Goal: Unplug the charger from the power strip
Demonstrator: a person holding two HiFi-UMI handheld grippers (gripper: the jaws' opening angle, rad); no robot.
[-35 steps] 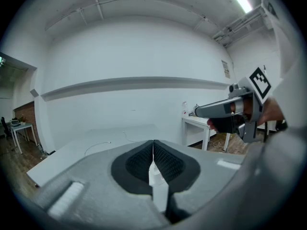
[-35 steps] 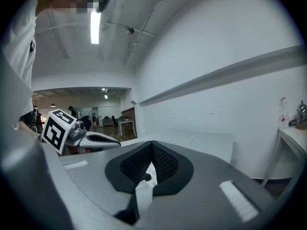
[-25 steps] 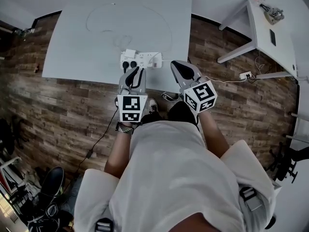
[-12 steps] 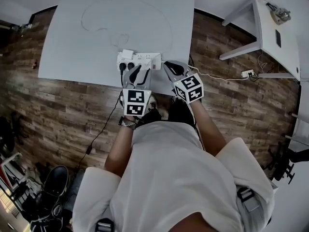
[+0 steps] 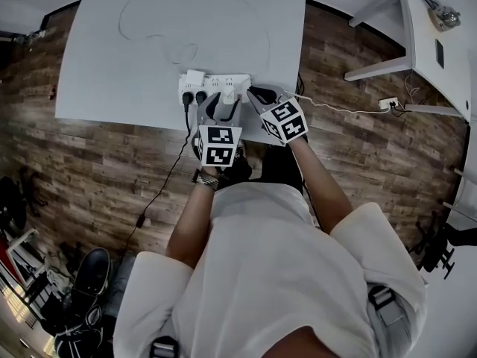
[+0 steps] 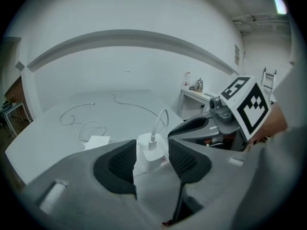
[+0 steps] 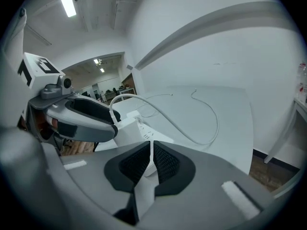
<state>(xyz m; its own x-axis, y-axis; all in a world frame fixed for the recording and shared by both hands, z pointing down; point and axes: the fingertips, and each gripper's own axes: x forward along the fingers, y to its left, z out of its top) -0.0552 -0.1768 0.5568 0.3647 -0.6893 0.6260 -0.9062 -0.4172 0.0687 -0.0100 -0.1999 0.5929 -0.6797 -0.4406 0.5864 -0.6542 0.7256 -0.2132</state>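
My left gripper (image 5: 220, 108) has just been opening, the charger (image 6: 149, 147) standing between its jaws. My right gripper (image 7: 149, 159) is nearly closed by the power strip (image 7: 132, 131).

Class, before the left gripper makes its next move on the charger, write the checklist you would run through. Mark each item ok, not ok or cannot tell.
1. Charger stands between the left gripper's jaws: ok.
2. Pads pressing on the charger: not ok. The jaws have just been opening and stand apart around it.
3. Charger plugged into the power strip, not yet pulled: ok.
4. Right gripper bracing the power strip: cannot tell. Its jaws are nearly together, with nothing gripped, near the strip's end.
5. Cable slack enough for a pull: ok. It loops loosely over the table.
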